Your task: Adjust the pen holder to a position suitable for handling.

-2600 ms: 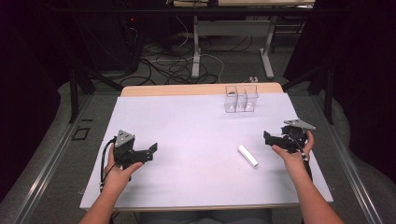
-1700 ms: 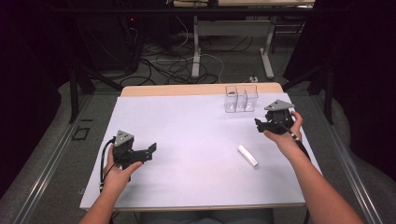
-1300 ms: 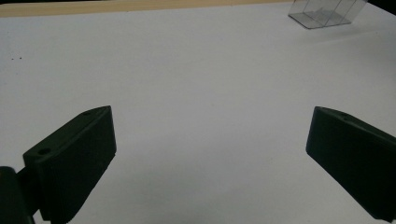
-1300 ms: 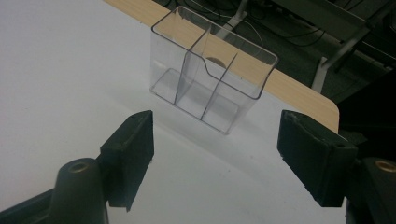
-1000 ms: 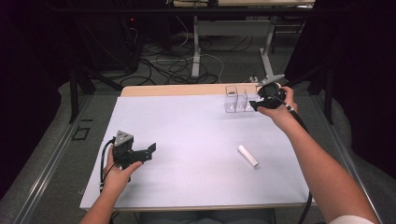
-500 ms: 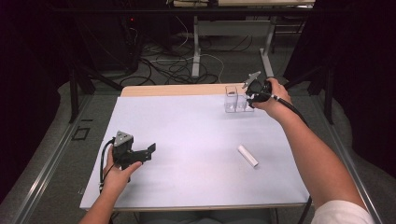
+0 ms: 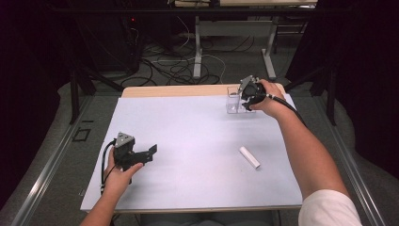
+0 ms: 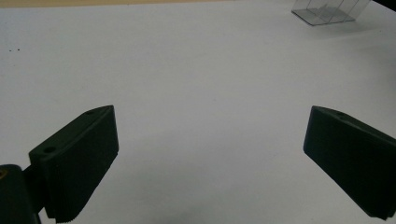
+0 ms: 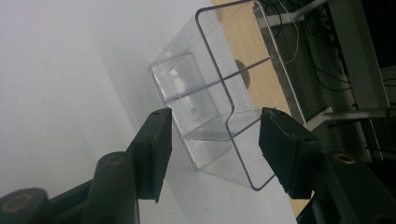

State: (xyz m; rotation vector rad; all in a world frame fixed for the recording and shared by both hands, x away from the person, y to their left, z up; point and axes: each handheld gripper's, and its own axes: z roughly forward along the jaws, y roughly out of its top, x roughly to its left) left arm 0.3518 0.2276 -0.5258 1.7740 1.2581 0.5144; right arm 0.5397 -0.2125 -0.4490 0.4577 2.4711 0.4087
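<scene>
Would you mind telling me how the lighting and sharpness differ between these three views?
High view: bright white table, dark surroundings, slightly soft. Left gripper view: near black claw pads soft, table evenly lit. Right gripper view: the clear plastic divided box shows pale reflections on its walls, sharp edges; right claw pads straddle it.

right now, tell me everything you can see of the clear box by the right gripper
The clear box looks like transparent plastic with rounded corners, open on top. A thin clear wall splits it into two compartments, and nothing can be seen inside either. It stands upright at the far right of the white table, near the wooden strip along its far edge. The right gripper has its jaws either side of one end of the box. They seem close to its walls, but whether they touch cannot be told.
</scene>
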